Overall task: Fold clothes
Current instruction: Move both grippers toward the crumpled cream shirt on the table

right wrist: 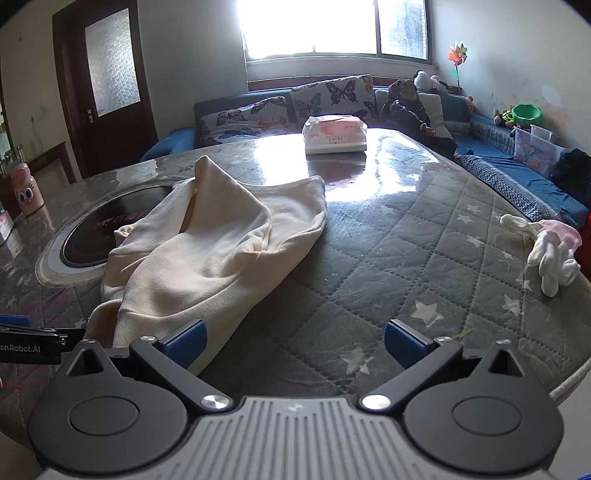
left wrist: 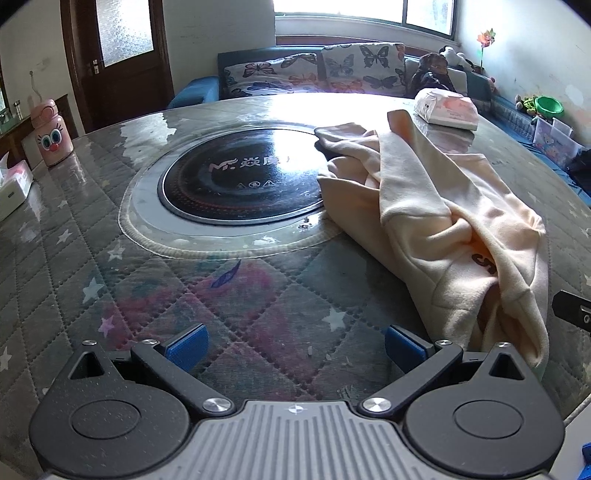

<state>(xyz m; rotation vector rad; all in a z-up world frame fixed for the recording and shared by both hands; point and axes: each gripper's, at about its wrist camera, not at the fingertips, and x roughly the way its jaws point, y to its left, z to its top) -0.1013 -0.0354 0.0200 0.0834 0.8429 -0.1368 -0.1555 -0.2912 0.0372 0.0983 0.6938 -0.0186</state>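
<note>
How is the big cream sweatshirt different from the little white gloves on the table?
The cream fleece sweatshirt is much bigger than the white knit gloves. The sweatshirt lies crumpled near the middle, partly over the round black cooktop; the gloves sit near the table's right edge, beside something pink. The sweatshirt is cream, the gloves plain white. Both are soft, unfolded, lying on the quilted grey star-patterned table cover, and neither gripper is touching them.

This is a lived-in home sitting room. A blue sofa [right wrist: 524,177] with butterfly-print cushions [right wrist: 332,96] runs under a bright window [right wrist: 332,29], soft toys [right wrist: 430,79] and a pinwheel [right wrist: 457,55] crowd its corner, and a dark wooden door [right wrist: 107,85] stands left. A cartoon flask [left wrist: 51,133] and tissue pack [right wrist: 334,134] rest on the quilted counter [right wrist: 424,258].
</note>
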